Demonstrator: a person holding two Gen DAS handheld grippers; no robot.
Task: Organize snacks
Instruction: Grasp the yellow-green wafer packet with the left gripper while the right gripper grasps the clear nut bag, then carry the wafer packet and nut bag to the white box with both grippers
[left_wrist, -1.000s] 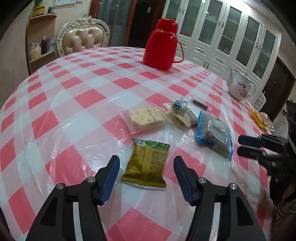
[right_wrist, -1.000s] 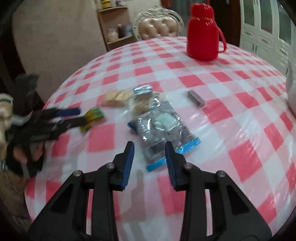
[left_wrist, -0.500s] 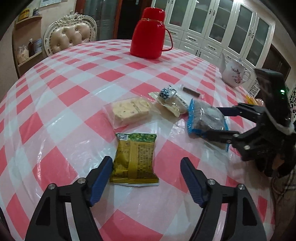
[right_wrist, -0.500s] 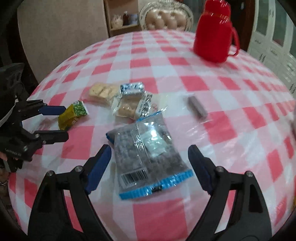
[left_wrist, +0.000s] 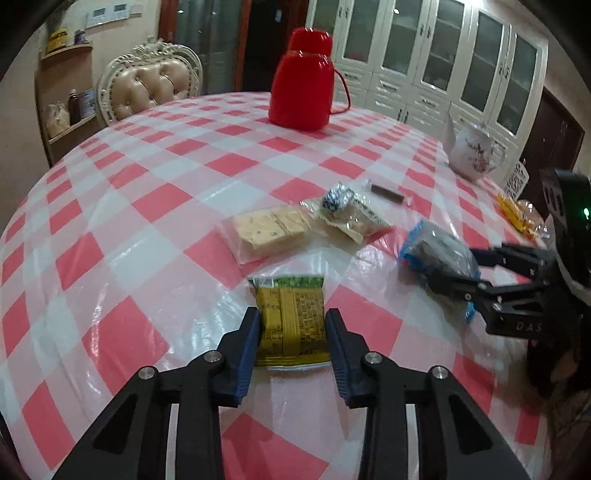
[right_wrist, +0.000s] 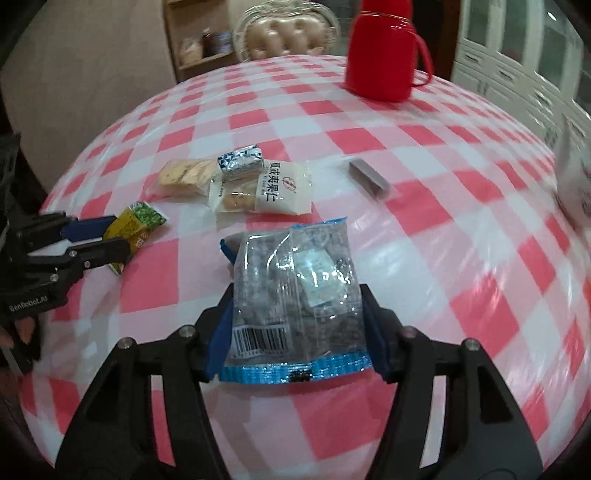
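Note:
A yellow-green snack packet (left_wrist: 288, 295) lies flat on the red-and-white checked table (left_wrist: 147, 184). My left gripper (left_wrist: 293, 314) is closing on it, and its blue pads touch both long edges. A clear bag with blue ends (right_wrist: 291, 266) holds dark snacks. My right gripper (right_wrist: 295, 295) is closing around that bag, whose sides bunch inward between the pads. In the left wrist view the right gripper (left_wrist: 452, 264) stands at the right with the bag (left_wrist: 432, 247) between its fingers. In the right wrist view the left gripper (right_wrist: 120, 234) pinches the yellow-green packet (right_wrist: 142, 218).
A cracker packet (left_wrist: 269, 230), a white nut packet (right_wrist: 266, 188), a small blue-and-white packet (right_wrist: 240, 162) and a brown bar (right_wrist: 369, 177) lie mid-table. A red jug (left_wrist: 301, 96) stands at the back. A teapot (left_wrist: 474, 155) and orange wrapped snacks (left_wrist: 517, 218) sit at the right edge. A chair (left_wrist: 147, 88) stands behind.
Both grippers opened wide, moved forward over their packets, then narrowed onto them. The left now touches the yellow-green packet, and the right squeezes the blue-ended bag.

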